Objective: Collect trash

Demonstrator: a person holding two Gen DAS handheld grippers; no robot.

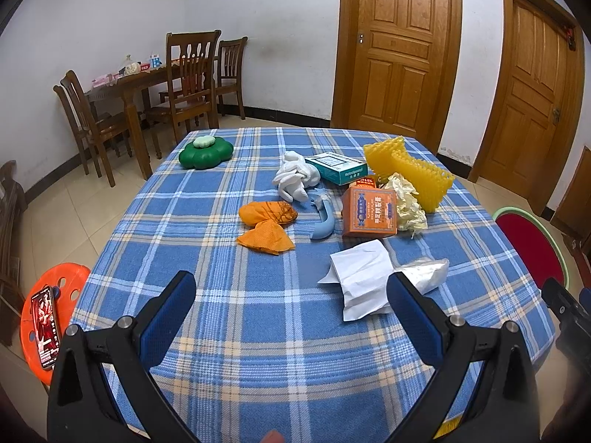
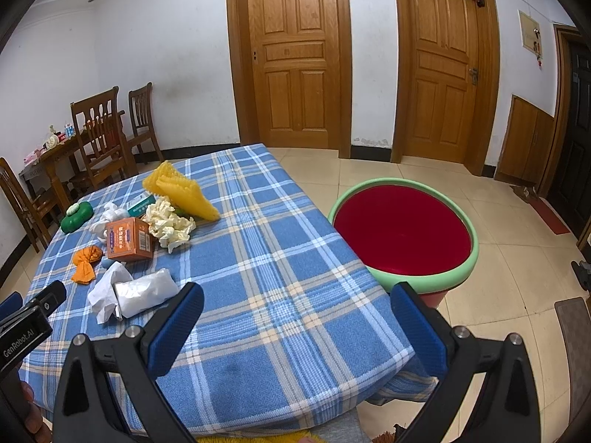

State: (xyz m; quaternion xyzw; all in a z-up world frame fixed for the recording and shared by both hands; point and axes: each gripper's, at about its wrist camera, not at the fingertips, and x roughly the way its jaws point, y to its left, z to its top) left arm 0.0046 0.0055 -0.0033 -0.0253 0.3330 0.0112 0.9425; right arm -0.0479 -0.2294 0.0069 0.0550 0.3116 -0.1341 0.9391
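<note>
Trash lies on the blue plaid tablecloth: a white paper sheet with a white plastic packet, an orange box, crumpled cream paper, yellow foam netting, orange cloth pieces, a white crumpled cloth, a teal box and a blue plastic piece. My left gripper is open and empty above the near table, left of the white paper. My right gripper is open and empty over the table's right edge, beside the red bin with a green rim.
A green flower-shaped container sits at the far left of the table. An orange stool with a phone stands to the left. A wooden dining table with chairs is in the far corner. Two wooden doors are behind.
</note>
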